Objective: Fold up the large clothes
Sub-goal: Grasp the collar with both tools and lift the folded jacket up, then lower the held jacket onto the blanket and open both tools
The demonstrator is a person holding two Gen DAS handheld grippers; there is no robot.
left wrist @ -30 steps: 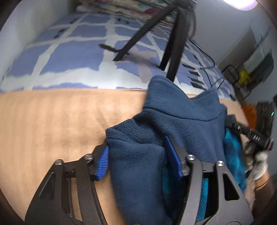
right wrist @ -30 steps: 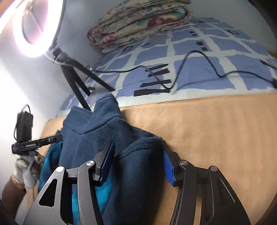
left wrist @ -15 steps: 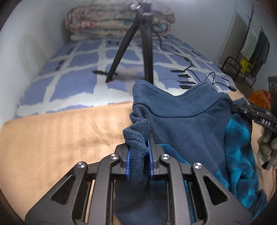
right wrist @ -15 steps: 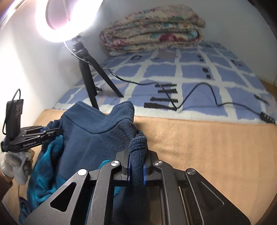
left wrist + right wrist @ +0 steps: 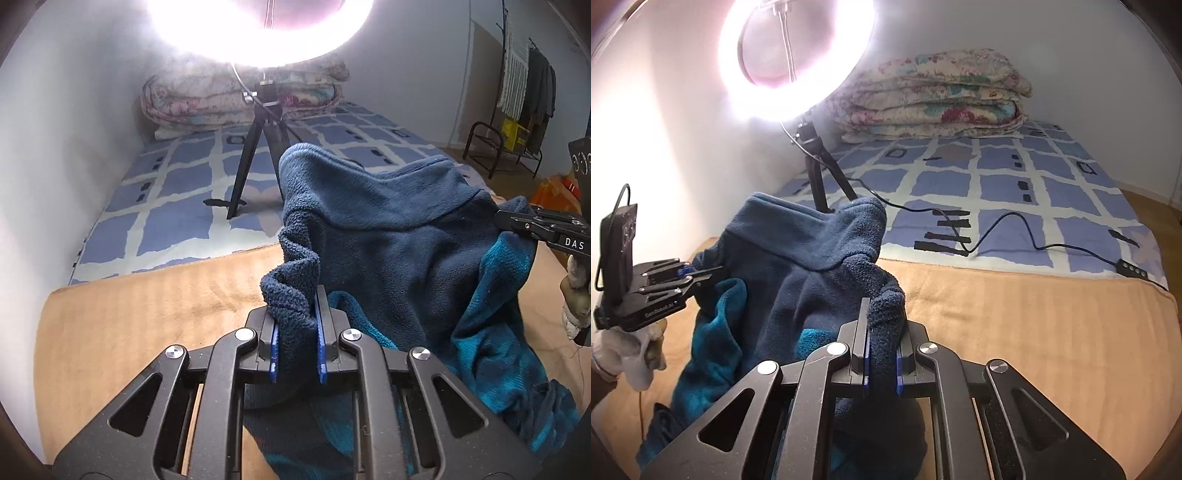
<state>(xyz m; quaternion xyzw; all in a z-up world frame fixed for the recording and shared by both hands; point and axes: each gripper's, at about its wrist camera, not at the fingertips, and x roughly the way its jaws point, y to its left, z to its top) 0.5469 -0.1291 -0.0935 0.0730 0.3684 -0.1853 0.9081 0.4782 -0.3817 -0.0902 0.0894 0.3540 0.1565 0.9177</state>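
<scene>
A dark blue fleece jacket (image 5: 399, 236) with a teal lining hangs in the air between both grippers, collar up, above a tan blanket (image 5: 140, 310). My left gripper (image 5: 297, 332) is shut on one bunched shoulder of the fleece. My right gripper (image 5: 882, 354) is shut on the other shoulder of the jacket (image 5: 798, 273). Each gripper shows in the other's view: the right one (image 5: 517, 221) at the right edge, the left one (image 5: 698, 275) at the left edge.
A ring light on a black tripod (image 5: 258, 162) stands on the blue checked bedspread (image 5: 1015, 192) behind the jacket, its cable (image 5: 1004, 229) trailing across the bed. A folded floral quilt (image 5: 938, 96) lies at the back. A wall is on the left, a clothes rack (image 5: 524, 96) far right.
Both grippers closed on the fleece shoulders, then lifted it off the blanket. The views tilted up, so the ring light now shows.
</scene>
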